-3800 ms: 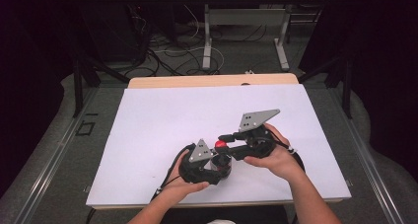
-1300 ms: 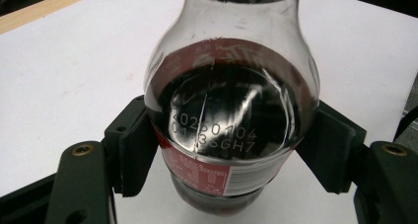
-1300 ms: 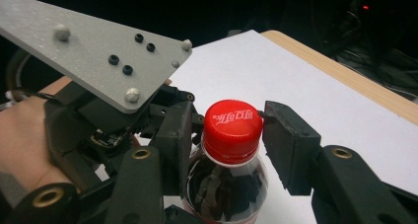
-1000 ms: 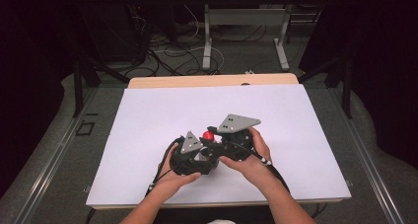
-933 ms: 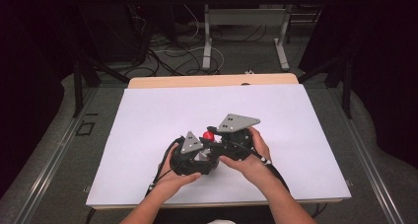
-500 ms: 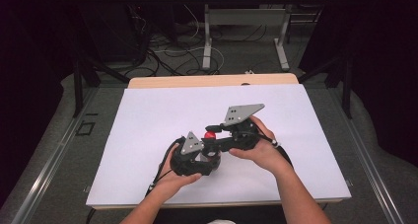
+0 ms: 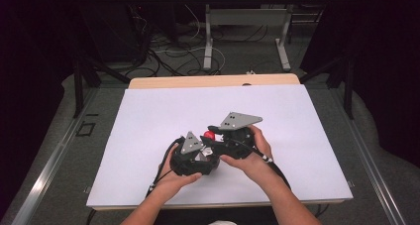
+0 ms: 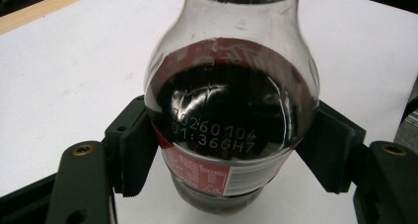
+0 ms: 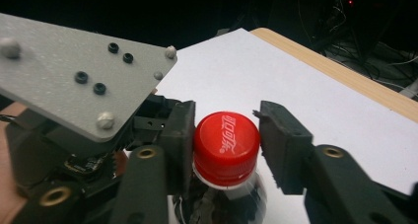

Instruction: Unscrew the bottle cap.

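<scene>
Left gripper (image 7: 198,153) clamps the cola bottle (image 8: 231,110) while the right gripper (image 7: 218,136) straddles its red cap (image 9: 226,140).

Near the table's (image 7: 148,116) near edge, a little left of centre, the left jaws press both sides of the bottle's dark, label-wrapped body, holding it firmly. Just beyond and to the right, the right gripper's jaws stand partly open around the cap: one pad sits against it, the other stands a little clear. White table surface stretches away on the far side.
</scene>
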Tool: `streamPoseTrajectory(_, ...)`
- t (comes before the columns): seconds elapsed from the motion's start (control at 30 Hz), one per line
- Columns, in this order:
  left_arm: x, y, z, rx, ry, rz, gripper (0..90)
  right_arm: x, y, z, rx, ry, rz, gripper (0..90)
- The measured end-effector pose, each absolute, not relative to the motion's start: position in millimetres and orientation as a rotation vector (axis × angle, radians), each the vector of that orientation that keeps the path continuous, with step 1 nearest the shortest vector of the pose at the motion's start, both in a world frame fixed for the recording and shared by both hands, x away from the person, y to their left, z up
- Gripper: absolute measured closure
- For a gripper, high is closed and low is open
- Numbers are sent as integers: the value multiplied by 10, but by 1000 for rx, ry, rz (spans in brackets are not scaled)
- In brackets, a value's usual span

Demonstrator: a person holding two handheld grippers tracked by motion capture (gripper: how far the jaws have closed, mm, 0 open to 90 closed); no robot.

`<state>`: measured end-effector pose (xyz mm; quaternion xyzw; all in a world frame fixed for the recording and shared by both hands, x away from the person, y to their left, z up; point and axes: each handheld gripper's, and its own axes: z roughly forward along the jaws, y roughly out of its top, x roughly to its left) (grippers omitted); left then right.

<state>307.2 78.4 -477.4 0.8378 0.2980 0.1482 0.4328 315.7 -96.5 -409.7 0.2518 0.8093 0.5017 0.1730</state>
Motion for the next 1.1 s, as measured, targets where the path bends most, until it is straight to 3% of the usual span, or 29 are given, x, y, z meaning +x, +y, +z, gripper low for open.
streamPoseTrajectory(0.6, 3046, 746, -4786, 2078, 724, 351, 305, 3363, -1154, -4081, 434, 2480, 1522, 608)
streamPoseTrajectory(0.67, 3050, 751, -4777, 2072, 729, 348, 305, 3337, -1148, -4068, 505, 2451, 1527, 514)
streamPoseTrajectory(0.8, 3069, 786, -4764, 2074, 743, 356, 305, 3247, -1123, -4050, 616, 2370, 1524, 491)
streamPoseTrajectory(0.9, 3070, 785, -4773, 2063, 758, 366, 305, 3126, -1041, -4057, 771, 2291, 1506, 530)
streamPoseTrajectory(1.0, 3063, 787, -4770, 2065, 763, 363, 305, 3094, -983, -4069, 785, 2266, 1441, 598)
streamPoseTrajectory(1.1, 3064, 798, -4766, 2067, 750, 360, 305, 3119, -992, -4058, 717, 2290, 1429, 607)
